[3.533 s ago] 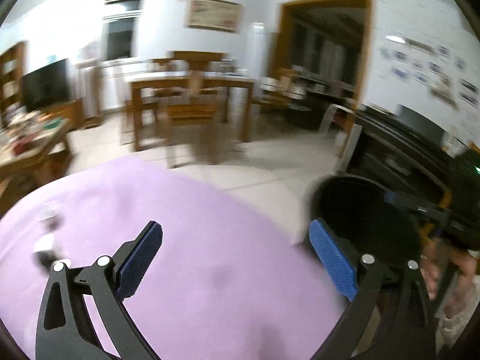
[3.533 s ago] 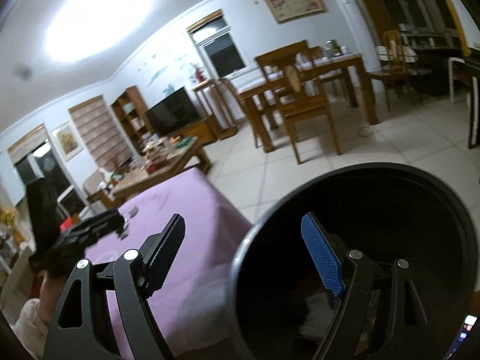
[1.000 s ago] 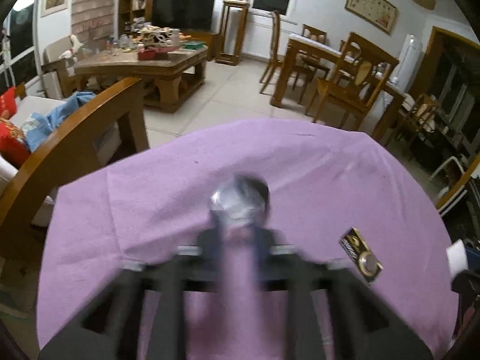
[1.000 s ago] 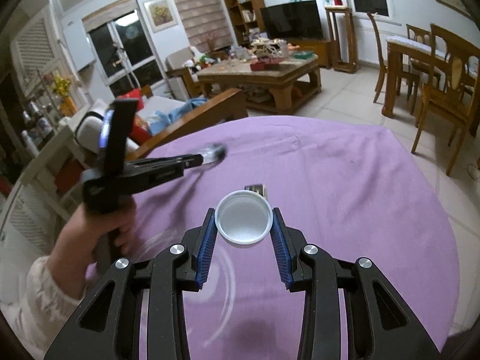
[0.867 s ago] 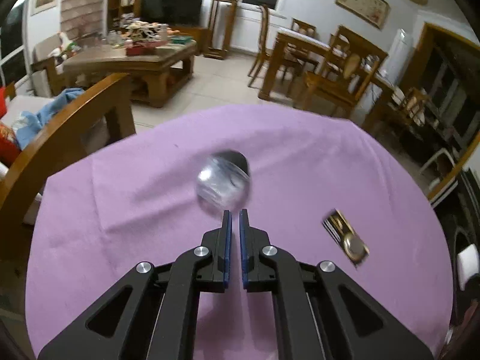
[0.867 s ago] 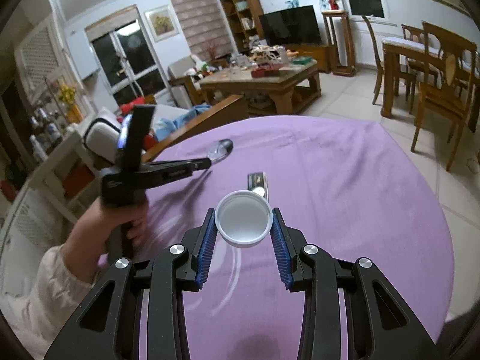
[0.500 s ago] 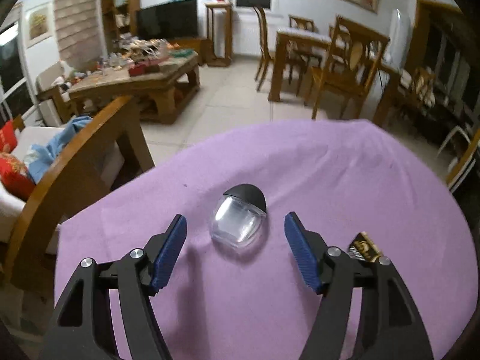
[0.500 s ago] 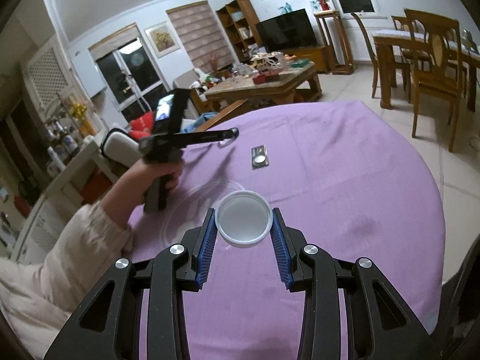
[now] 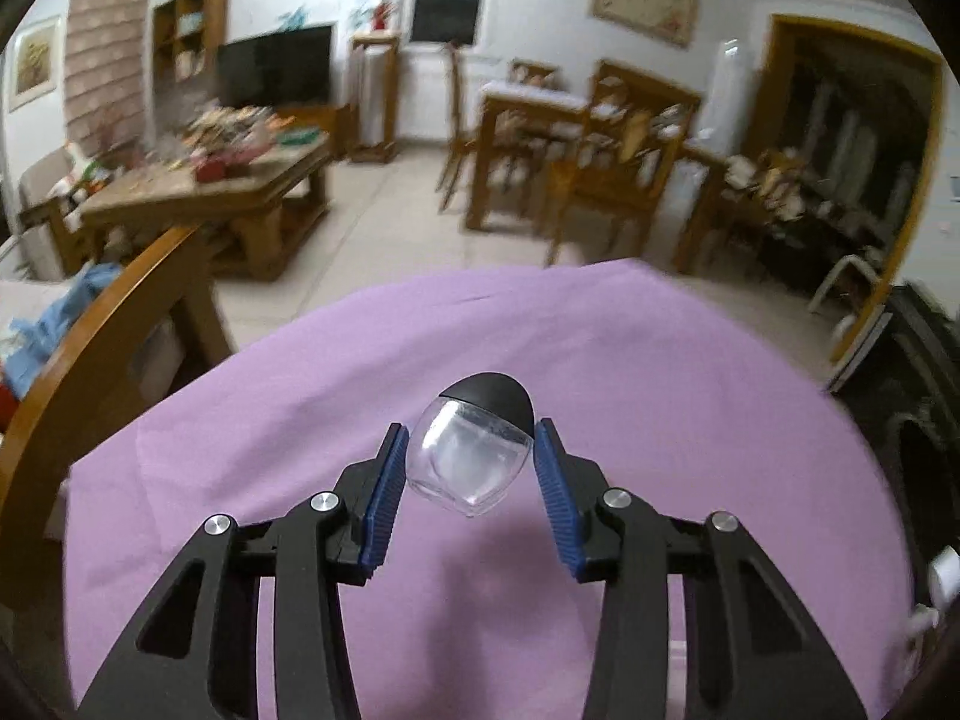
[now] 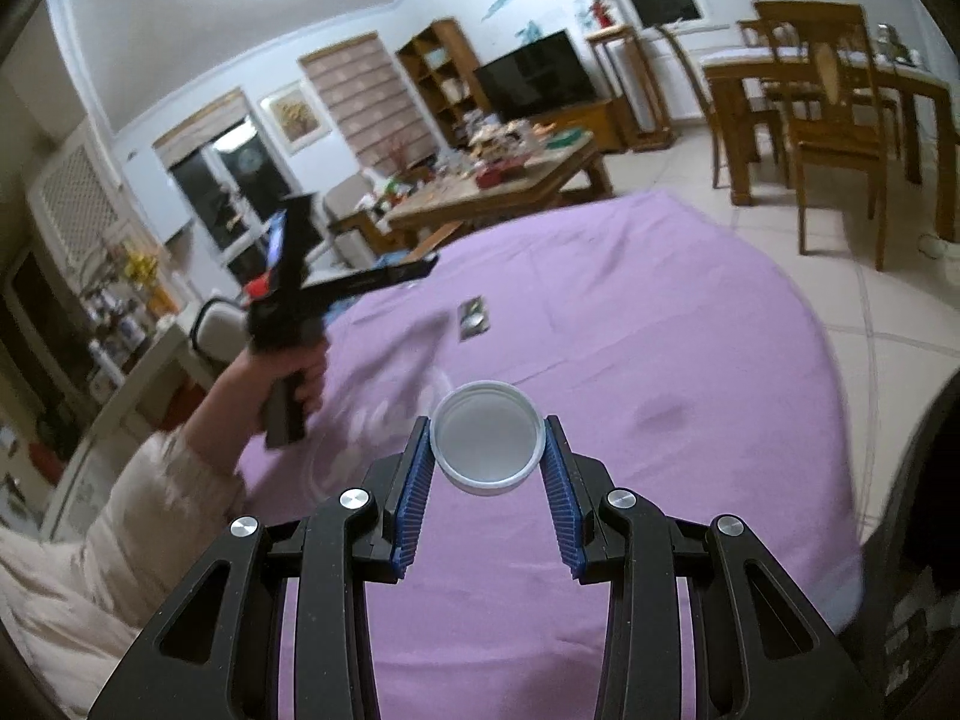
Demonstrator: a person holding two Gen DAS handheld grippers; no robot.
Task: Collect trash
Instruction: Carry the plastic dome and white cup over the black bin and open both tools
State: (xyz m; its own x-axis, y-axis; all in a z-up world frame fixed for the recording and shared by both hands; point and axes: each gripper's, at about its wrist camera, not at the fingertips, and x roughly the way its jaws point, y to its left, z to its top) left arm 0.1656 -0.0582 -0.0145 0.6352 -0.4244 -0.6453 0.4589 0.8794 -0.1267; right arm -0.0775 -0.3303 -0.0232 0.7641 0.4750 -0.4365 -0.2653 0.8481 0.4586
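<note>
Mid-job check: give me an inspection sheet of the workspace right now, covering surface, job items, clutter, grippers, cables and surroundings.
Surface: purple tablecloth over a round table, with a darker patch.
Job's things: clear capsule with black cap between the left gripper's pads; white round lid in the right gripper; dark wrapper lying flat on the cloth, apart from both.
Clutter: nothing else seen on the cloth.
Grippers: left gripper shut on the capsule, lifted above the cloth; right gripper shut on the lid.
Cables: nothing seen.
Surroundings: wooden chair back at the table's left edge; cluttered coffee table; dining chairs; dark bin rim at right.
</note>
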